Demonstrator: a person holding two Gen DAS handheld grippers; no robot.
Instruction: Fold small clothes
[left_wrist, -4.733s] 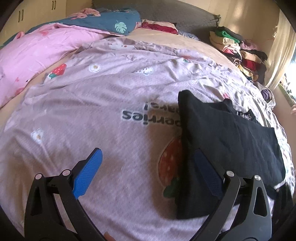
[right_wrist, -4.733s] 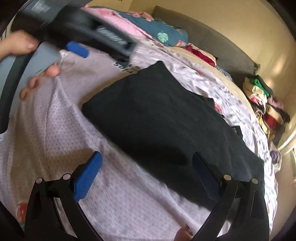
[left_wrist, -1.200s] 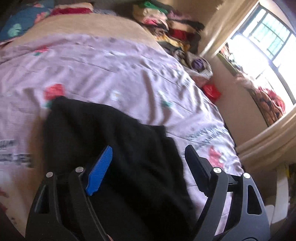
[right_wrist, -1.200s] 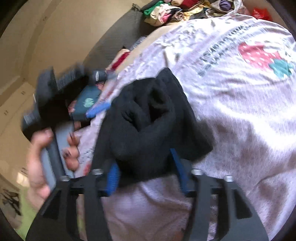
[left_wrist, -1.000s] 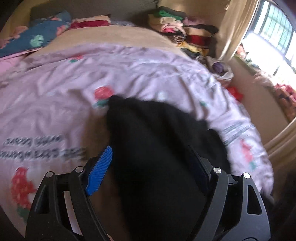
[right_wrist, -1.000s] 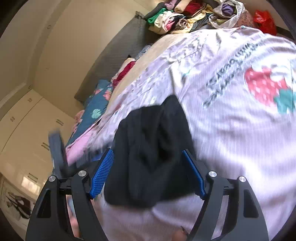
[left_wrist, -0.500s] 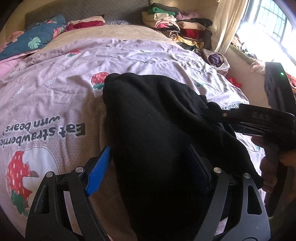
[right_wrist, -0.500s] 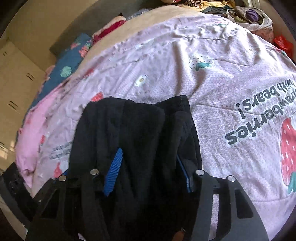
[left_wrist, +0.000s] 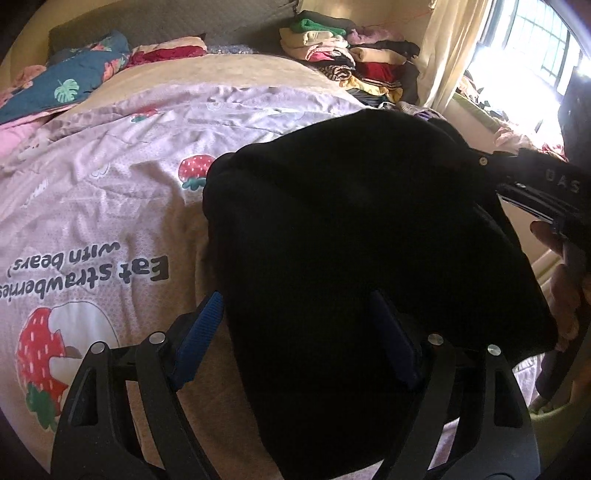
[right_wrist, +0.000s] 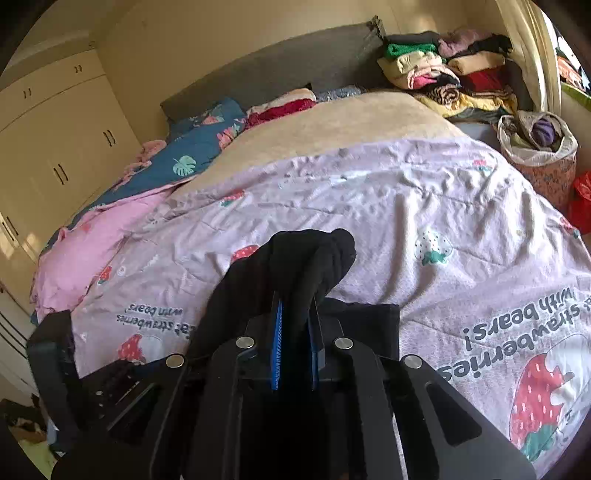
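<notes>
- Since a moment back, the black garment (right_wrist: 295, 266) has gone from lying loose between wide right-hand jaws to being pinched tight and gathered into a bunch.
- It sits near the front edge of the bed, on the lilac strawberry quilt (right_wrist: 424, 206), with one end raised off the cover in the grip and the rest draped below.
- Right gripper (right_wrist: 295, 343): blue pads drawn together, clamped on a thick fold of the cloth.
- Left gripper (left_wrist: 295, 332): jaws wide apart; the cloth (left_wrist: 351, 229) spreads over and between them, but neither pad presses on it.
- Step in hand, as I judge it: carrying one end across to make a fold. Next, the left side must pin or take the other end so the cloth lays flat instead of bunching.
- Further back are a blue leaf-print pillow (right_wrist: 192, 155) and a pile of folded clothes (right_wrist: 443, 70) by the headboard.
- Compared with several seconds ago, the garment no longer lies spread flat.
</notes>
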